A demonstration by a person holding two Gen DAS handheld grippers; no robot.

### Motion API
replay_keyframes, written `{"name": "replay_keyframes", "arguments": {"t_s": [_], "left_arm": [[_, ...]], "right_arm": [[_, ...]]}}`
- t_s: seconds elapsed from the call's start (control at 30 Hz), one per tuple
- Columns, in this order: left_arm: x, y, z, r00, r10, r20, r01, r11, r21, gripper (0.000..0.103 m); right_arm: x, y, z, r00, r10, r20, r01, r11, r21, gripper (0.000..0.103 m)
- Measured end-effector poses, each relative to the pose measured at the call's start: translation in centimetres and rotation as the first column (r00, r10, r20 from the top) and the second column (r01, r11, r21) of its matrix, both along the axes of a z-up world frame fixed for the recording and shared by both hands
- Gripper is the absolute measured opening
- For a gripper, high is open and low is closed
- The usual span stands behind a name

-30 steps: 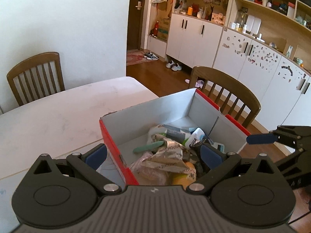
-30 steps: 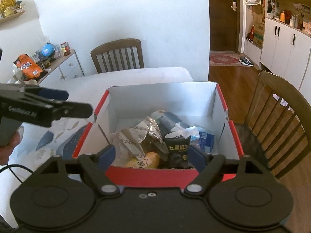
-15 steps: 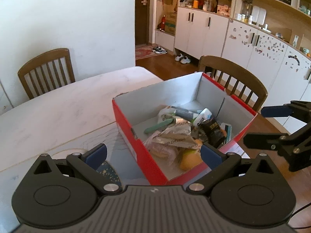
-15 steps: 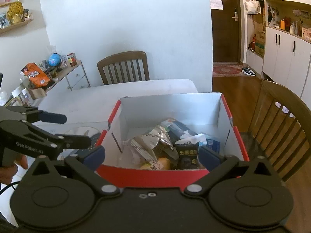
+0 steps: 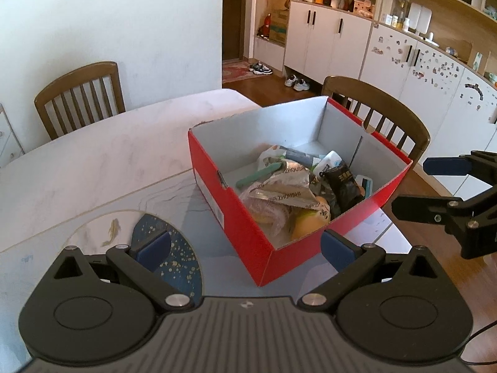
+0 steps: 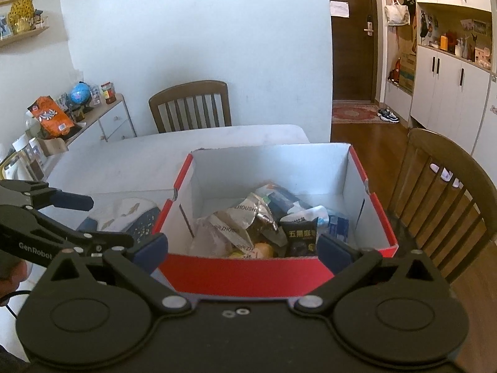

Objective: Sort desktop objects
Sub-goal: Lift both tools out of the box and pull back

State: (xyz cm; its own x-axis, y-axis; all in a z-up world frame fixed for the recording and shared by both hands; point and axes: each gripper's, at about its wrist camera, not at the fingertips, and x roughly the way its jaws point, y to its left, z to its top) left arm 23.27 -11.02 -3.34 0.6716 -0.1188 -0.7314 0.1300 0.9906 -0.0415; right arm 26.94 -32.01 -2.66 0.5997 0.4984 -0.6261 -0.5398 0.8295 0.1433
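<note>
Left wrist view gives me the red box [image 5: 248, 236] corner-on, its near corner aimed at my left gripper [image 5: 245, 248], its long axis running away and to the right toward the brown chair [image 5: 400, 124]; it sits on the white table [image 5: 93, 168], open-topped, white inside; packed in it I see a silver foil packet [image 5: 285, 189], a green stick-like item [image 5: 257, 175] lying slantwise with one end toward the far right, a black sachet [image 5: 344, 183] and something yellow [image 5: 306, 227] against the near wall. From this side I also catch a blue speckled mat with a fish drawing [image 5: 167, 248] on the table left of the box, just beyond my left tongs, which stand wide apart and hold nothing; the right gripper [image 5: 435, 186] shows at the right edge, its tongs parted, beyond the box's right corner.

Right wrist view faces the box [image 6: 248, 275] square-on, one red wall across the frame; here the black sachet [image 6: 301, 236] shows its printed face, and a blue-white carton [image 6: 337, 225] appears at the right, barely seen from the other side; my right gripper [image 6: 242, 248] is spread wide and empty; the left gripper [image 6: 93, 217] hangs over the mat [image 6: 139, 217].
</note>
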Motion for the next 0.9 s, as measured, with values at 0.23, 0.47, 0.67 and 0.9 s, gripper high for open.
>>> {"name": "replay_keyframes", "arguments": {"t_s": [0.23, 0.47, 0.67, 0.9], "left_arm": [[-0.4, 0.2, -0.3, 1.0, -0.011, -0.014, 0.011, 1.0, -0.013, 0.103], [-0.6, 0.1, -0.5, 1.0, -0.018, -0.013, 0.018, 1.0, -0.001, 0.103], [-0.7, 0.3, -0.6, 0.999, -0.031, -0.015, 0.031, 1.0, -0.005, 0.103], [-0.9, 1.0, -0.6, 0.999, -0.04, -0.014, 0.039, 0.999, -0.024, 0.103]], "right_arm": [[-0.8, 0.4, -0.4, 1.0, -0.005, -0.014, 0.004, 1.0, -0.018, 0.103], [-1.1, 0.5, -0.5, 1.0, -0.018, -0.02, 0.018, 1.0, -0.021, 0.103], [-1.4, 0.5, -0.5, 0.999, -0.031, -0.025, 0.03, 0.999, -0.022, 0.103], [-1.6, 1.0, -0.6, 0.999, -0.039, -0.03, 0.038, 0.999, -0.029, 0.103]]}}
